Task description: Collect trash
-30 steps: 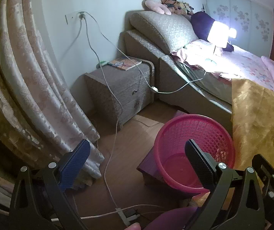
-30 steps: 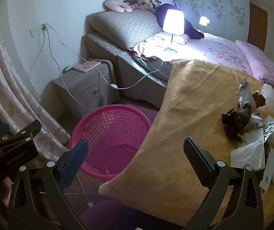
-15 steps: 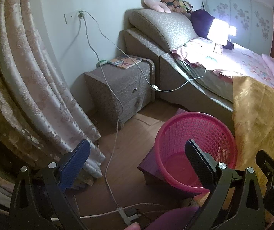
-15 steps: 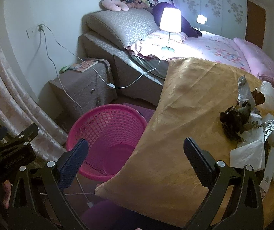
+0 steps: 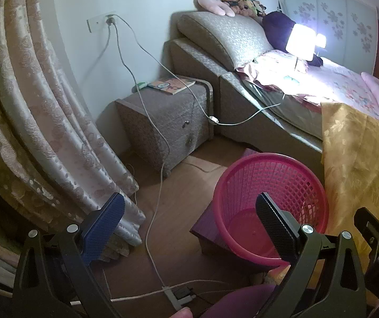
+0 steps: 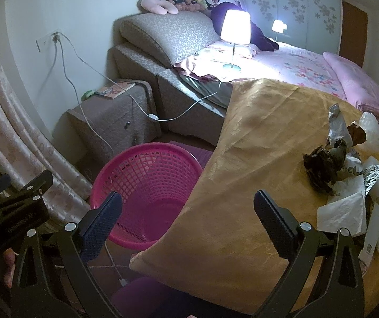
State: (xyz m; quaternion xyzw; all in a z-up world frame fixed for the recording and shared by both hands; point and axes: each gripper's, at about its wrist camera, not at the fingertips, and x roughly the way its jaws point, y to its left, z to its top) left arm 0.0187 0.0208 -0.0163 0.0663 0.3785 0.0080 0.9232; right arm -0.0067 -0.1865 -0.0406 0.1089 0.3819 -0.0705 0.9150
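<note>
Both tools, left [image 5: 189, 217] and right [image 6: 188, 210], were spread wide and empty. The trash pile [image 6: 348, 175] lay at three o'clock on the gold cloth [image 6: 255, 145], the pink basket [image 6: 147, 190] at nine o'clock. The right tool should probably swing right and pinch one crumpled piece low.

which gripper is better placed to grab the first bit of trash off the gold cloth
Right. The right gripper is open over the gold tablecloth, with the trash pile just off to its right. The left gripper, also open, faces the floor and the pink basket.
</note>
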